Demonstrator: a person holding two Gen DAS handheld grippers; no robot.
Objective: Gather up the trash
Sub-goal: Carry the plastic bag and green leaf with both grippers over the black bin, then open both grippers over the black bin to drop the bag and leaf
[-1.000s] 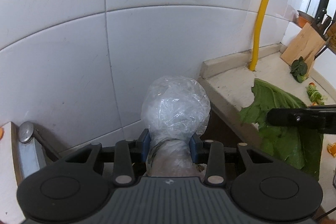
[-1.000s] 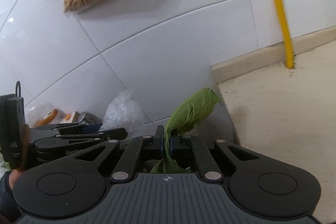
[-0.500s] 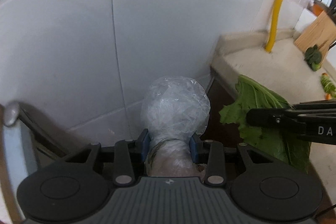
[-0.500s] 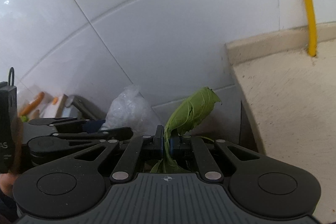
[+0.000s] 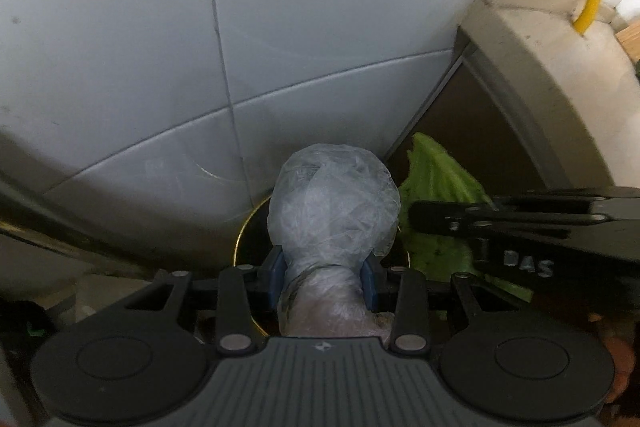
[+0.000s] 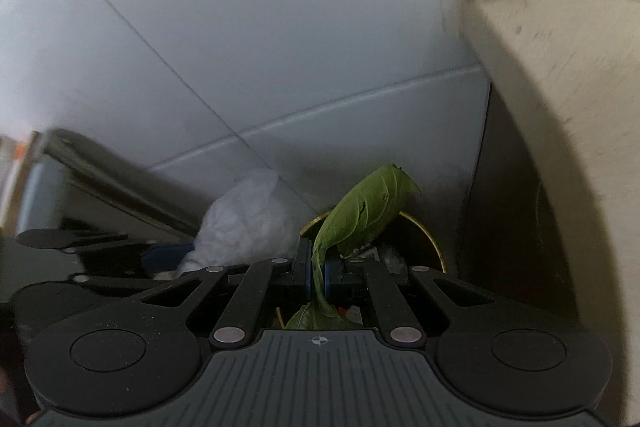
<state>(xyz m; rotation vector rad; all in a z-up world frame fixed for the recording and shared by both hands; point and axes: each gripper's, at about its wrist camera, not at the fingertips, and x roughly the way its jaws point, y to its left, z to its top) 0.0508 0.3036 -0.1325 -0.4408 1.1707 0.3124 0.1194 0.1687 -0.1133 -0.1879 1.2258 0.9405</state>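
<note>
Both my tongs have dropped lower since a second ago, and now a dark bin with a gold rim (image 6: 434, 245) shows under them, where before I only saw the white wall and the counter.

My left tongs (image 5: 324, 277) are squeezed on the neck of a crumpled clear plastic bag (image 5: 334, 207). The puffy top sticks up toward 12 o'clock. My right tongs (image 6: 317, 275) are pinched tight on a green leaf (image 6: 362, 211), which curls up toward 1 o'clock. In the left view the leaf hangs at 3 o'clock from the bag, very near it.

I think the next job is to let go over the bin. Things could go wrong here. The bag is light and puffy, so it could catch on the rim at 9 o'clock and fall outside. The leaf is floppy and may stick to my blue pads (image 6: 306, 273). My two tongs are close, so they could bump. The counter edge (image 5: 532, 39) at 2 o'clock is close too.
</note>
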